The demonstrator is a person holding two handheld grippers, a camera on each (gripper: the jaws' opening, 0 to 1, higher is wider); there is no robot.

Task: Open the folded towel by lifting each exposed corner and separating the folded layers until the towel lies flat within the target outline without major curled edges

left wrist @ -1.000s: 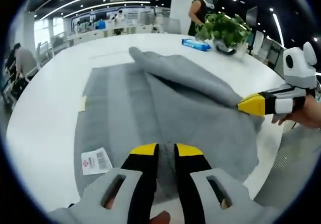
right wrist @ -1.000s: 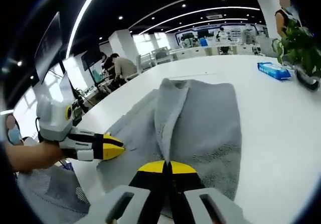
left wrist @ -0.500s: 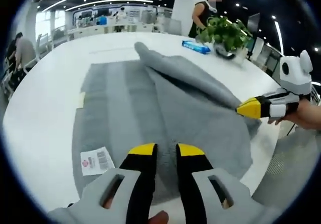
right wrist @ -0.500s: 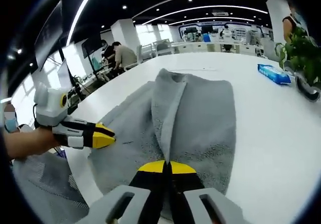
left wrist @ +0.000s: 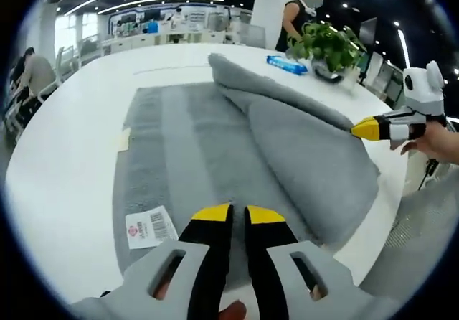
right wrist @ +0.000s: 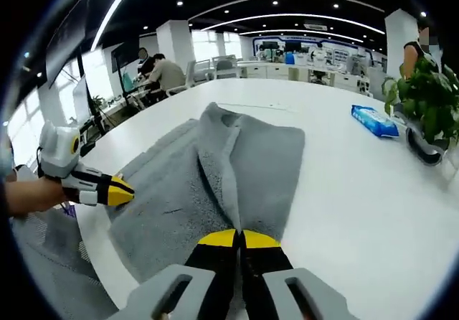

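Right gripper, jaws clenched on the grey terry towel, lifts a folded layer at 6 o'clock; left gripper, nearly closed, pins the near edge. Step: unfolding. Next, presumably, carry the flap across the white table and flatten it. A white barcode tag shows.

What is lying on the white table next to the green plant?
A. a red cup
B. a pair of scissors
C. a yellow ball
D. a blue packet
D: a flat blue packet lies on the white table just beside the potted green plant, beyond the grey towel.
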